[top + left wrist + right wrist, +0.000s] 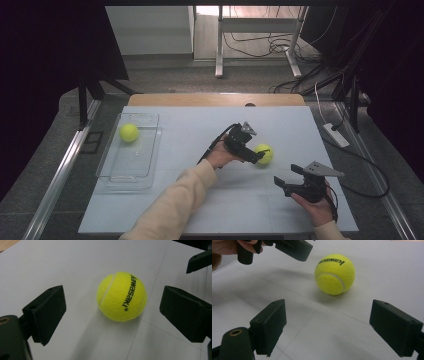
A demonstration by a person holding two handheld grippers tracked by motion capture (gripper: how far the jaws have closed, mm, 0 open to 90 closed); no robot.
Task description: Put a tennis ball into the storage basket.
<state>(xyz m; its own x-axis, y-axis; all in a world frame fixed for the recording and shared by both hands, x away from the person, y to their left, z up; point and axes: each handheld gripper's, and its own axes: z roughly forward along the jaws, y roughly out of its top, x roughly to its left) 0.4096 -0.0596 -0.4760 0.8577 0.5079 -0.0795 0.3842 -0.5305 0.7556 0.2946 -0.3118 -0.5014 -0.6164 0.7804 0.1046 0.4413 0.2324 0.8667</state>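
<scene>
Black plastic, two jaws each: my claws, listed from the tips out.

Item 1, my left gripper (pixel 259 156): jaws apart, wide gap, nothing pinched. In the left gripper view its point sits at (pixel 112 307), w/ the ball lying between the two jaw blocks but a little beyond them; bare gaps on both sides, pads not touching. Held low over the table, angled toward the ball; my left hand wraps the body, cream sleeve behind it, cable trailing off the back.

Item 2, tennis ball (pixel 121 296): yellow felt, white seam, black "Kawasaki" print. Rests on the table, right of centre in the high view (pixel 264 153), just beside my left jaw tips. Also seen from the right gripper view (pixel 335 274), sitting ahead of those jaws, print on top.

Item 3, my right gripper (pixel 282 183): jaws apart, holding nothing; in its own view (pixel 327 327) just table btwn the blocks. Near the table's front right part, close to the ball but not touching. Grey three-cornered plate on top.

Item 4, table (pixel 200 210): pale sheet w/ thin pencil-like lines, wood edge at the far side.

Item 5, clear tray (pixel 150 165): transparent, at table's left, well apart from both grippers.

Item 6, second ball (pixel 129 132): yellow, inside the tray at its far end.
</scene>
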